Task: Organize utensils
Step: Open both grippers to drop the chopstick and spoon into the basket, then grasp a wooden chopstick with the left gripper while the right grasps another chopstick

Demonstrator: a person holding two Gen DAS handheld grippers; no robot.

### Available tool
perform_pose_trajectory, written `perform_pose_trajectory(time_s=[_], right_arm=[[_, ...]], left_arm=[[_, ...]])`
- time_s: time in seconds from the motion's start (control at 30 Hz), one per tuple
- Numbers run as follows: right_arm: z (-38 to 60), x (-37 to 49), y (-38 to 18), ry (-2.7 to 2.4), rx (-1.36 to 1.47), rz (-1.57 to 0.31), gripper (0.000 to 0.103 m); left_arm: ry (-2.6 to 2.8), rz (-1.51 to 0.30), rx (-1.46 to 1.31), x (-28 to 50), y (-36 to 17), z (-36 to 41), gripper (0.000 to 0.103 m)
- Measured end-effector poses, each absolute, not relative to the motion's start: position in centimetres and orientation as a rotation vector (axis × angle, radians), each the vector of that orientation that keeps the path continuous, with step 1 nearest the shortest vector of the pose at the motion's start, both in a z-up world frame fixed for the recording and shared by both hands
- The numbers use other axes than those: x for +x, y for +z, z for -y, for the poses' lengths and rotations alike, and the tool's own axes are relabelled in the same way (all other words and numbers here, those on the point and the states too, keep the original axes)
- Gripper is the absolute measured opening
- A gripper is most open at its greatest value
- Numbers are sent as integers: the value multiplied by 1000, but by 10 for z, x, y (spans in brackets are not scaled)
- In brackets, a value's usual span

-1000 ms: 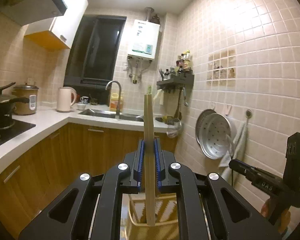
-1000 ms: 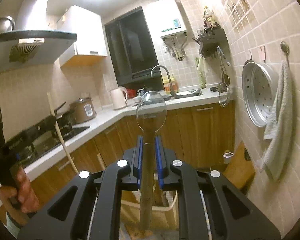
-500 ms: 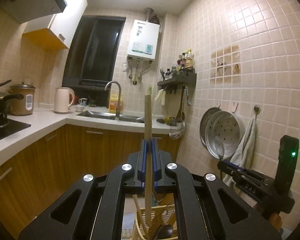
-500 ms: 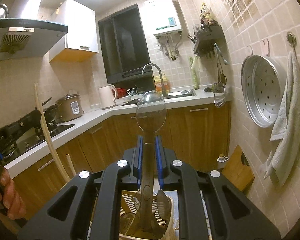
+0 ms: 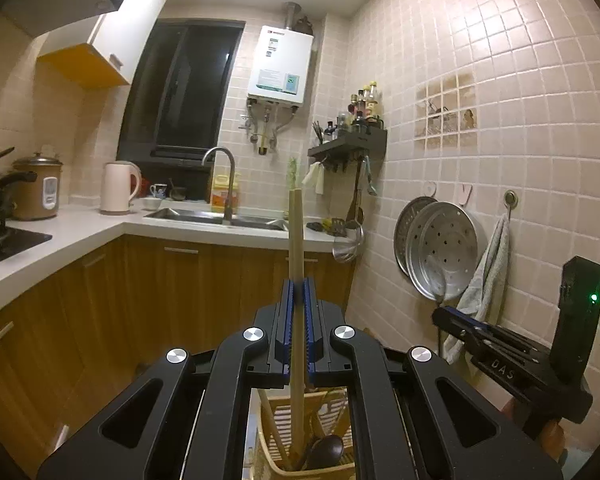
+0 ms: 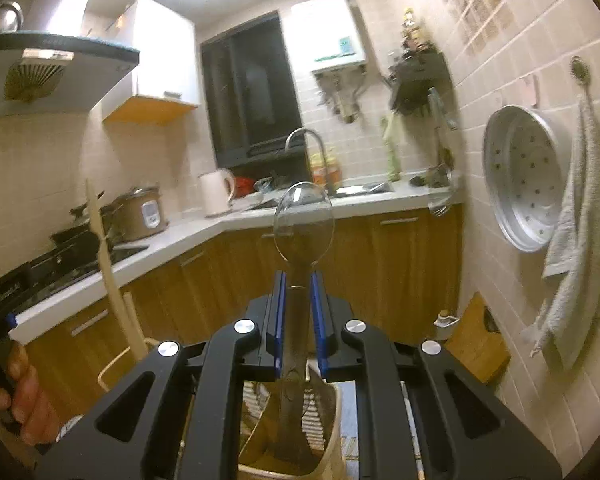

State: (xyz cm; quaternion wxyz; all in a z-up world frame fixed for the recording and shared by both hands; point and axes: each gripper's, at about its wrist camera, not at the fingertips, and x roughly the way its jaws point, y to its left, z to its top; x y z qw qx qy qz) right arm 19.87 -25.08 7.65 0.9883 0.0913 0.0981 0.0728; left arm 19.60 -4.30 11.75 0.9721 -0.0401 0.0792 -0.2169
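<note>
My left gripper is shut on a pair of wooden chopsticks, held upright. Their lower end reaches into a beige slatted utensil basket below the jaws, which holds a dark spoon. My right gripper has its jaws slightly apart around the handle of a clear plastic spoon, bowl up; the handle runs down into the basket. The right gripper's body shows in the left wrist view. The chopsticks also show in the right wrist view.
A white worktop with a sink, kettle and rice cooker runs along the back and left. A steamer tray and towel hang on the tiled right wall. A wooden board leans there.
Both grippers have moved lower and over the basket, so both utensils now dip into it. The right jaws have parted a little around the spoon handle.
</note>
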Motion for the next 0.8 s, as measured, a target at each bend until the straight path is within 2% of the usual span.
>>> perform_pose_trajectory(time_s=[0.13,0.17,0.2,0.27,0.3,0.37,0.8], right_arm=[[248,193,73,175,153,-217,11],[247,191,72,176,148,-222,12],[248,188,71,187,147,-230,13],[250,182,70,212,159,-242,21],[251,177,70,212,157,-248,28],[252,168,70,207,139,-247,31],[247,96,86,216,162,-337,31]], left_arm=[[-456,-180,-72,197,112,45,4],[-464,-183,-73,196,111,44,6],[-469,-185,-72,195,110,43,14],[-464,-188,-68,192,108,41,22],[-471,-195,-70,192,108,41,22],[-478,-211,-79,191,108,36,22],[-501,-330,-148,141,114,5,22]])
